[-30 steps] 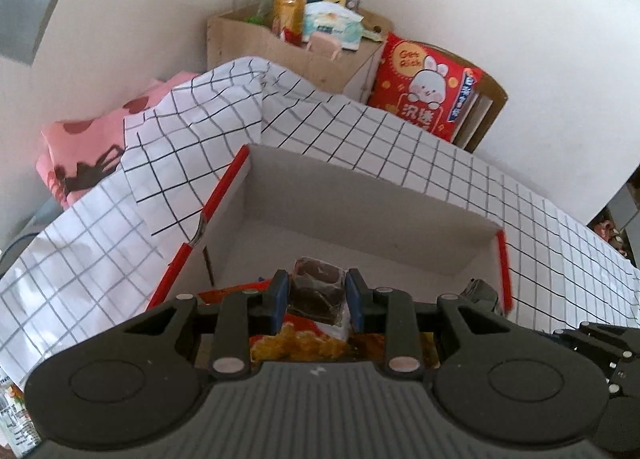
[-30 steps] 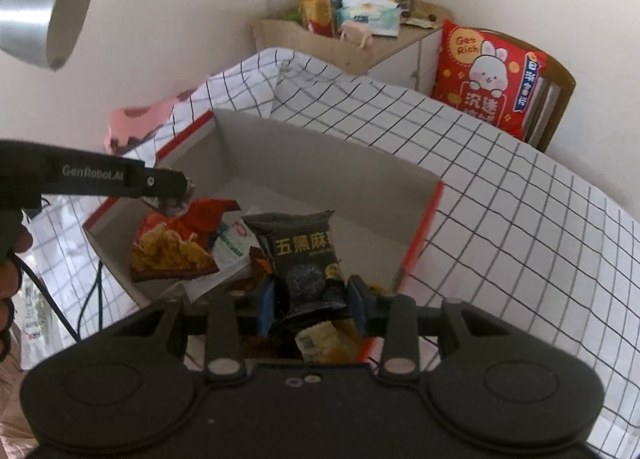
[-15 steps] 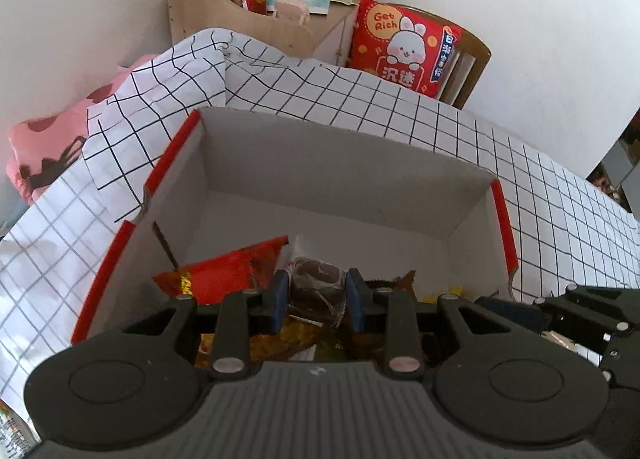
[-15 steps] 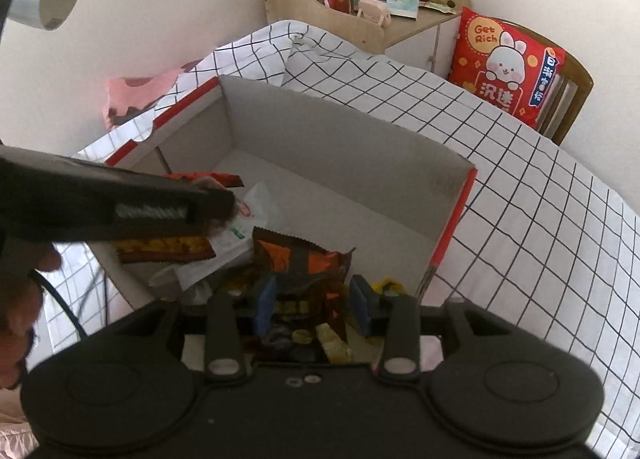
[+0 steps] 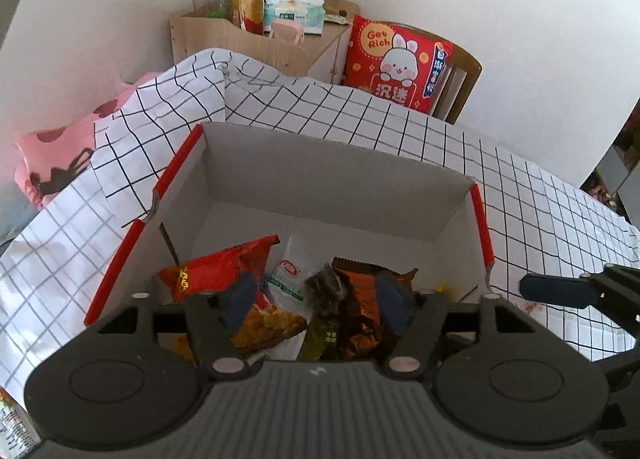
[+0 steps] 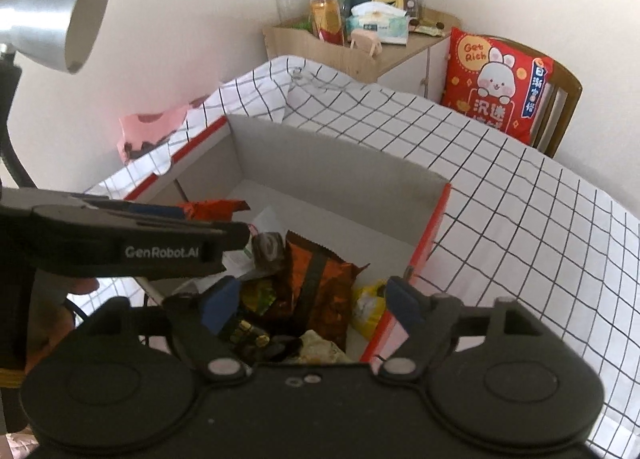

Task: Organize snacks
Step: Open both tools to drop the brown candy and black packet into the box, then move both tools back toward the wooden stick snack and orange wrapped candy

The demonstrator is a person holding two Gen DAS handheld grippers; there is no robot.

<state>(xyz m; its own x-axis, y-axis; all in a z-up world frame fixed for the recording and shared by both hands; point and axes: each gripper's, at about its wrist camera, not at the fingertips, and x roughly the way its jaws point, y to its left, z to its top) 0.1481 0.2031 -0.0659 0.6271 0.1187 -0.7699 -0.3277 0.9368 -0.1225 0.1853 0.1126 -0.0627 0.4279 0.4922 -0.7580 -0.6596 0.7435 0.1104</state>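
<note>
A grey cardboard box with red rims (image 5: 332, 183) (image 6: 340, 167) sits on the checked cloth. Inside lie several snack packets: a red chips bag (image 5: 224, 271), a white packet (image 5: 290, 271), a small brown sweet (image 5: 325, 286) (image 6: 269, 245) and an orange-brown packet (image 5: 360, 311) (image 6: 320, 283). A yellow packet (image 6: 366, 305) lies in the near right corner. My left gripper (image 5: 318, 305) is open above the packets, holding nothing. My right gripper (image 6: 308, 303) is open over the box's near right part, holding nothing.
The box lies on a white checked cloth (image 5: 520, 195). Behind stand a wooden cabinet (image 5: 256, 39) with a bottle and tissues, and a chair with a red rabbit cushion (image 5: 396, 63). A silver lamp (image 6: 60, 19) hangs at the left. A pink cloth (image 5: 52, 155) lies at far left.
Both grippers have opened. The left let go of the small brown sweet and the right let go of the orange-brown packet; both now lie in the box.
</note>
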